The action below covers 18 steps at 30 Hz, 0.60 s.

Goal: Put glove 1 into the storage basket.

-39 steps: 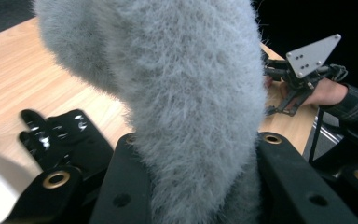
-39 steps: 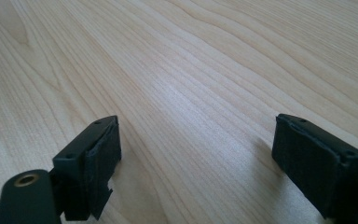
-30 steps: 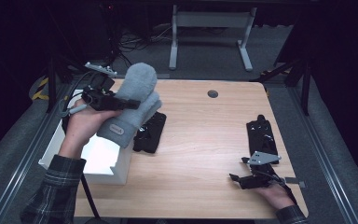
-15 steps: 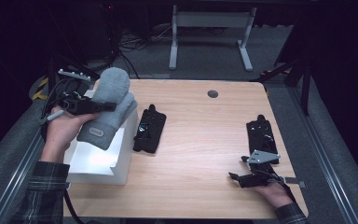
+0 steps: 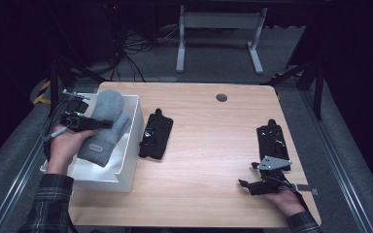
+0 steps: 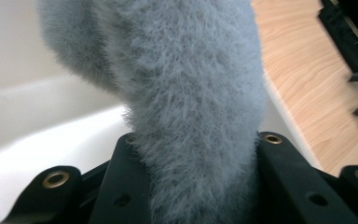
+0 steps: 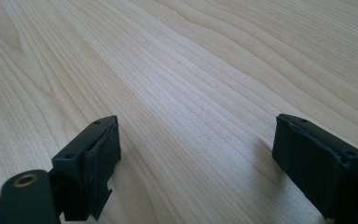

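Observation:
A fluffy grey mitten (image 5: pixel 104 126) hangs over the white bin (image 5: pixel 126 167) at the table's left edge. My left gripper (image 5: pixel 104 124) is shut on it, and its black jaws press into the grey fur (image 6: pixel 196 121) from both sides. The bin's white wall (image 6: pixel 37 112) lies behind and below the mitten. At the table's near right corner my right gripper (image 5: pixel 245 187) rests low over the wood. Its two black pads (image 7: pixel 93 158) stand wide open with only bare table (image 7: pixel 200 93) between them.
A black holder (image 5: pixel 155 136) lies on the wooden table just right of the bin. A second black holder (image 5: pixel 272 141) lies near the right edge, beyond my right hand. A small dark grommet (image 5: pixel 221 97) sits at the table's far middle.
My left gripper has carried the mitten leftward and down, from above the left black holder to over the white bin. The right gripper has not moved.

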Each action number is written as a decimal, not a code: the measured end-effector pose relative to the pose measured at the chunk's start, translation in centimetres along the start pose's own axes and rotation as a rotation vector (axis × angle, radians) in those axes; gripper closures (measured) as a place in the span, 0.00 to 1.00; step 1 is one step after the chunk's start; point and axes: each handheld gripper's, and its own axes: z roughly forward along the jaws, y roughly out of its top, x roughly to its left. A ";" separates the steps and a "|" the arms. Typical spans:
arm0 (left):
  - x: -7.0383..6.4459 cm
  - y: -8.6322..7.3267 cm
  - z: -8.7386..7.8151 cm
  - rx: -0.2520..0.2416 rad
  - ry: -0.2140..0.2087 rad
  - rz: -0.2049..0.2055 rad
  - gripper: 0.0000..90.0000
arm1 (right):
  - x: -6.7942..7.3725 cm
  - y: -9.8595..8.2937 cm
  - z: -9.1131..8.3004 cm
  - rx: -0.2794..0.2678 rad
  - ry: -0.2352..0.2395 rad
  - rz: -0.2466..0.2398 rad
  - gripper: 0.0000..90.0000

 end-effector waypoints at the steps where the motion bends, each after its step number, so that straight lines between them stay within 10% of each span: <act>1: 0.3 -0.2 0.4 0.006 0.003 -0.012 0.78 | 0.0 0.0 0.0 0.000 0.000 -0.001 0.17; 18: 5.1 -3.6 6.7 0.171 0.059 -0.090 0.63 | 0.0 0.0 0.0 0.000 0.000 -0.001 0.17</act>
